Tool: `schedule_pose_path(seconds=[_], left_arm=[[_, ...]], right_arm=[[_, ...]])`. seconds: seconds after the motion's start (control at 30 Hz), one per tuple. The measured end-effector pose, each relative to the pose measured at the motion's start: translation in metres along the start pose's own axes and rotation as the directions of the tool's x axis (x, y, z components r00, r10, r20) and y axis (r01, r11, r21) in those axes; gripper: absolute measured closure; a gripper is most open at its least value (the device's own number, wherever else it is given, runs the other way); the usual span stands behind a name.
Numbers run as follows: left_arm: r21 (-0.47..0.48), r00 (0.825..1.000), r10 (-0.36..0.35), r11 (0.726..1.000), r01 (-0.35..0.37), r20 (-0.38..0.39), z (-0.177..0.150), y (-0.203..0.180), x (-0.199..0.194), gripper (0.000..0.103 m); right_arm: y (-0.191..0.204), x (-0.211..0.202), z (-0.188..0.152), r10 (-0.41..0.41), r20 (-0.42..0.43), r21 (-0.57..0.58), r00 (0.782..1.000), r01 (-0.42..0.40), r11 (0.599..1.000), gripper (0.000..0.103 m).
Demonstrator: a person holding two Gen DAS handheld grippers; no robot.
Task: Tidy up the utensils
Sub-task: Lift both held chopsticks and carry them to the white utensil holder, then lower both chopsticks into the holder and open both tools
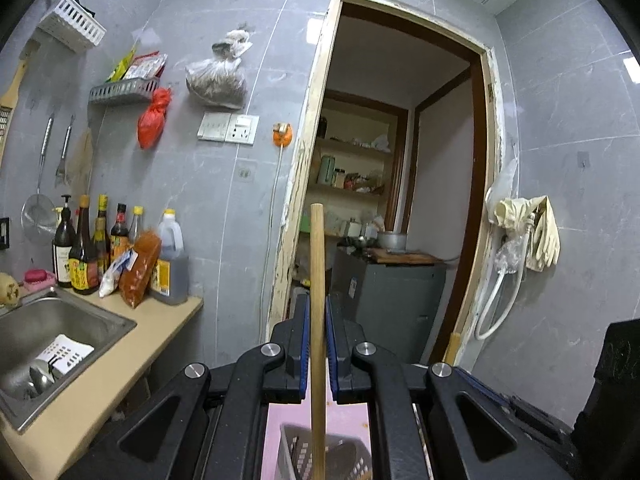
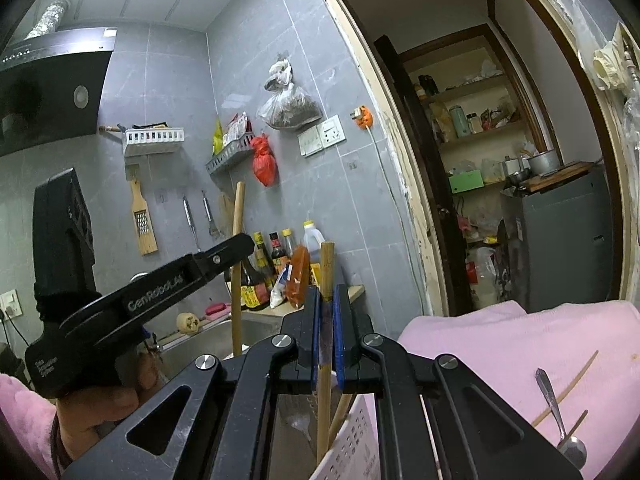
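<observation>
Pink cloth (image 2: 500, 344) covers the desk, with a white slotted basket (image 2: 352, 440) standing on it below both grippers and a metal spoon (image 2: 556, 412) lying beside thin chopsticks (image 2: 568, 388) on the cloth to the right. Above the basket the left gripper (image 1: 318, 320) has its fingers pinching one upright wooden stick (image 1: 317, 280). The right gripper (image 2: 328, 320) has its fingers pinching a second wooden handle (image 2: 327, 272), whose lower end reaches down inside the basket.

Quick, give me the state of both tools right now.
Left tool: closed on an upright wooden stick.
Right tool: closed on a wooden-handled utensil, its lower end down in the white basket.
</observation>
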State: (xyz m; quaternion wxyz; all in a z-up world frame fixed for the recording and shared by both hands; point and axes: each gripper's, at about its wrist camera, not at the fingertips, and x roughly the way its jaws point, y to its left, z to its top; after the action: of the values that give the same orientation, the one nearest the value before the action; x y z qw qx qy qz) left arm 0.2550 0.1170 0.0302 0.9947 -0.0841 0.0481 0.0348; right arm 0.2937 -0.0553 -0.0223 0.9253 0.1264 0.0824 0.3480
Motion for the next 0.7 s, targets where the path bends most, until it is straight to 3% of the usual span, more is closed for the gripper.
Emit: schedule_pose_path(seconds=[0.4,0.47,0.53,0.7], left_arm=[[0.033,0.986,-0.085,0.995,0.09,-0.141,-0.017,-0.002,-0.013,0.095],[0.025,0.979,-0.1,0.994,0.106,-0.179,-0.021,-0.001,-0.013,0.095],[0.007,0.972,-0.112,0.993,0.116,-0.204,-0.023,0.001,-0.014,0.095],[-0.032,0.958,-0.141,0.99,0.138,-0.249,-0.026,0.002,-0.016,0.095]], right_arm=[[-0.003,-0.006,-0.013,-0.007,-0.092,0.013,0.996,0.008,1.0,0.095],[-0.005,-0.007,-0.014,-0.013,-0.111,0.023,0.994,0.015,1.0,0.08],[-0.007,-0.012,-0.015,-0.02,-0.111,0.033,0.994,0.024,0.999,0.073],[-0.013,-0.029,-0.011,-0.064,-0.105,0.046,0.992,0.069,0.997,0.071]])
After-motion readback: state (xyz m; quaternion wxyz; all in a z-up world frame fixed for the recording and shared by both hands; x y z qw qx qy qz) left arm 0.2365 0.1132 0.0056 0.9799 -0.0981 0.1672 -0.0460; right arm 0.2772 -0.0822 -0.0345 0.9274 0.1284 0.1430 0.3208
